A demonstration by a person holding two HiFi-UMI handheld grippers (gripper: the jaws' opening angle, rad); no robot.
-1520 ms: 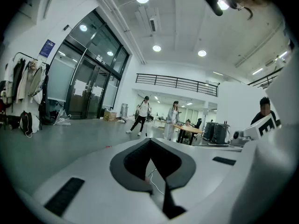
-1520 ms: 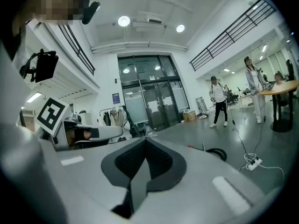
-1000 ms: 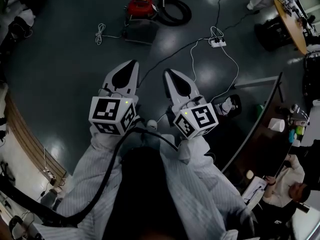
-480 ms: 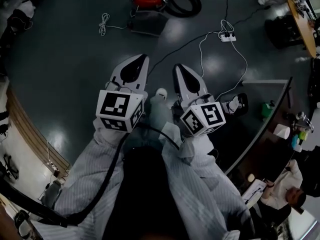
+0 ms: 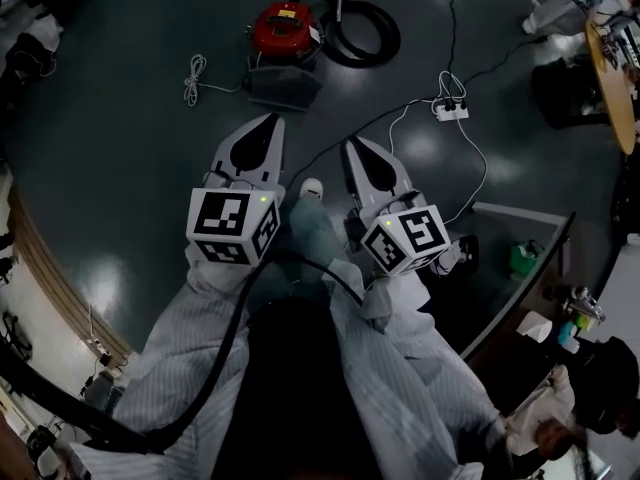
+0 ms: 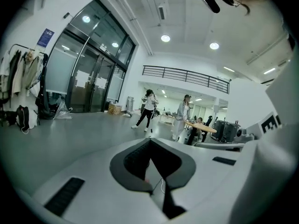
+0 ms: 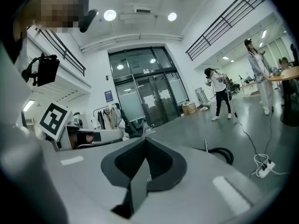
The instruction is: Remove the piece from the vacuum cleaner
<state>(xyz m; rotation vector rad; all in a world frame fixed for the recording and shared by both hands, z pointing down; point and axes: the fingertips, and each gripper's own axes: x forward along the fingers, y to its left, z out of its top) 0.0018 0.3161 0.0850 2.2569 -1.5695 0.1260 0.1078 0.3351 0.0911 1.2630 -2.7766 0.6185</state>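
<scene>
The red vacuum cleaner (image 5: 283, 26) stands on the dark floor at the top of the head view. A black hose (image 5: 362, 34) coils to its right, and a grey floor piece (image 5: 283, 86) lies right in front of it. My left gripper (image 5: 269, 121) is shut and empty and points at that grey piece from a short way back. The right gripper (image 5: 351, 146), beside it, is also shut with nothing held. In the left gripper view my left gripper (image 6: 150, 140) has its jaws together. The right gripper (image 7: 145, 139) looks the same in its own view, with the hose (image 7: 220, 153) beyond.
A white coiled cord (image 5: 194, 75) lies left of the vacuum. A power strip (image 5: 450, 110) with trailing cables lies to the right. A low partition (image 5: 520, 268) and a green bottle (image 5: 524, 259) stand at the right. People (image 6: 148, 107) walk far off.
The vacuum cleaner has come lower in the head view as the person steps toward it. Both grippers stay shut and side by side.
</scene>
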